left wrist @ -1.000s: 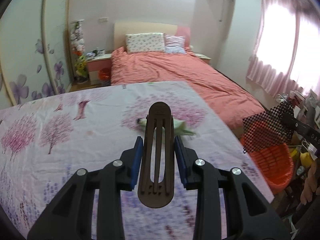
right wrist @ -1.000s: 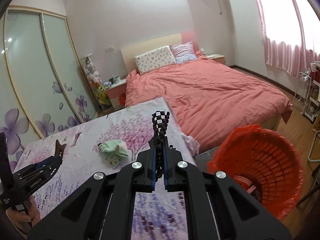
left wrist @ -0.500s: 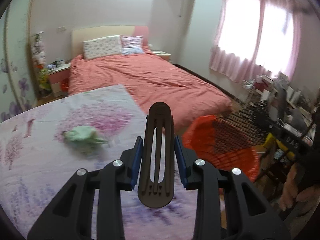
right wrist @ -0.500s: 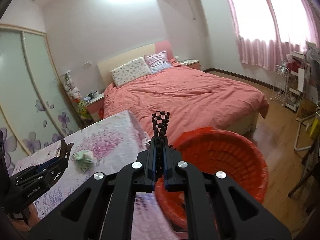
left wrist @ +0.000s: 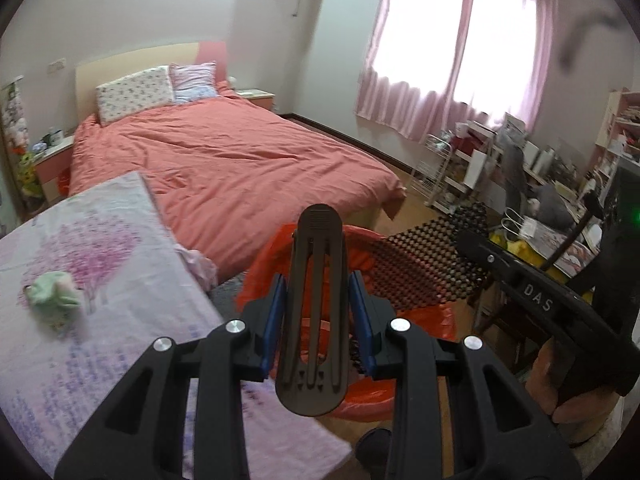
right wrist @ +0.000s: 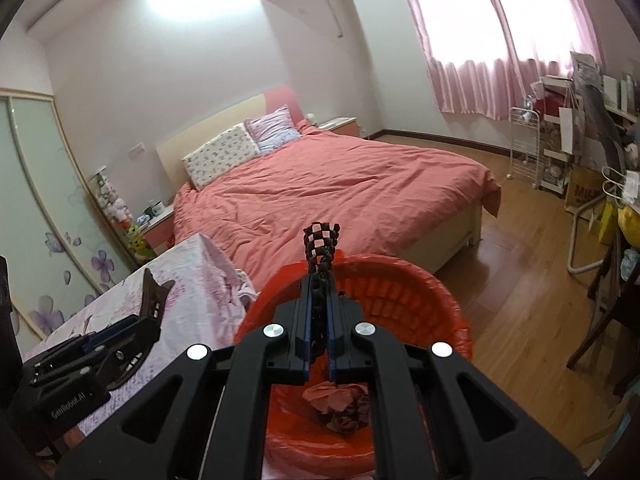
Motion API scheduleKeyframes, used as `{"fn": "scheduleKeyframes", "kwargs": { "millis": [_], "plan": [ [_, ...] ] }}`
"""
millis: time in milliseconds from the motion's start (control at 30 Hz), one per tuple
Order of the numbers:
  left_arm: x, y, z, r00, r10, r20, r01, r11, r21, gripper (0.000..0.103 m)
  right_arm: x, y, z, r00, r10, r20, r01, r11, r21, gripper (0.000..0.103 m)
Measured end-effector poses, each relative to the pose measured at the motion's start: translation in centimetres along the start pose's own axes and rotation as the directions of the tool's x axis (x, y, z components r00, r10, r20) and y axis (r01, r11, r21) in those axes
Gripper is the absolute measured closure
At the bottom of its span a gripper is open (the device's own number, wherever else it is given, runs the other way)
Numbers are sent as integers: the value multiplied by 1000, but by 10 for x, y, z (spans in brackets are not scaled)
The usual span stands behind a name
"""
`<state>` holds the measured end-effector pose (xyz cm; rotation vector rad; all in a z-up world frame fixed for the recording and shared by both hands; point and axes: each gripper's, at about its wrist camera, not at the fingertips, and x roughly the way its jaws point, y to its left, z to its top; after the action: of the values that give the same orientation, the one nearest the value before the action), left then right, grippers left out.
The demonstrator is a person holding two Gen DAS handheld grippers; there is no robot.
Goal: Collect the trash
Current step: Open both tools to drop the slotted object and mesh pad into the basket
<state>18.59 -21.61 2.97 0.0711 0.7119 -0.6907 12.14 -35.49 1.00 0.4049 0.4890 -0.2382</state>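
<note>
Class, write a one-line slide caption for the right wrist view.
Right gripper shut on black mesh above the red bin, bed behind.

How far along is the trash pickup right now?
Done: crumpled scraps already lie in the red basket. In hand: the left gripper holds a dark slotted piece, the right gripper a black mesh sheet, both over the basket. Left: the green wad on the floral table.
</note>
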Motion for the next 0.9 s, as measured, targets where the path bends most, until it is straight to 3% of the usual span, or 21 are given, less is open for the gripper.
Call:
{"fn": "scheduleKeyframes", "kwargs": {
  "millis": [300, 400, 467, 567, 900],
  "plan": [
    [55, -17, -6, 997, -21, -80, 22, 1000, 8, 70, 21, -20, -1, 999, 14, -36, -12, 999, 47, 97],
    [68, -11, -12, 994, 0, -111, -1, 1000, -6, 59, 32, -23, -3, 997, 28, -70, -24, 998, 60, 94],
    [71, -4, -15, 992, 26, -120, -28, 1000, -11, 55, 34, -24, -6, 996, 30, -84, -25, 997, 67, 81],
    [70, 9, -19, 990, 67, -128, -70, 997, -16, 52, 36, -24, -10, 995, 28, -95, -21, 997, 70, 70],
    [40, 64, -33, 971, 209, -120, -214, 976, -32, 44, 35, 0, -13, 994, -1, -108, -1, 1000, -15, 69]
  ]
}}
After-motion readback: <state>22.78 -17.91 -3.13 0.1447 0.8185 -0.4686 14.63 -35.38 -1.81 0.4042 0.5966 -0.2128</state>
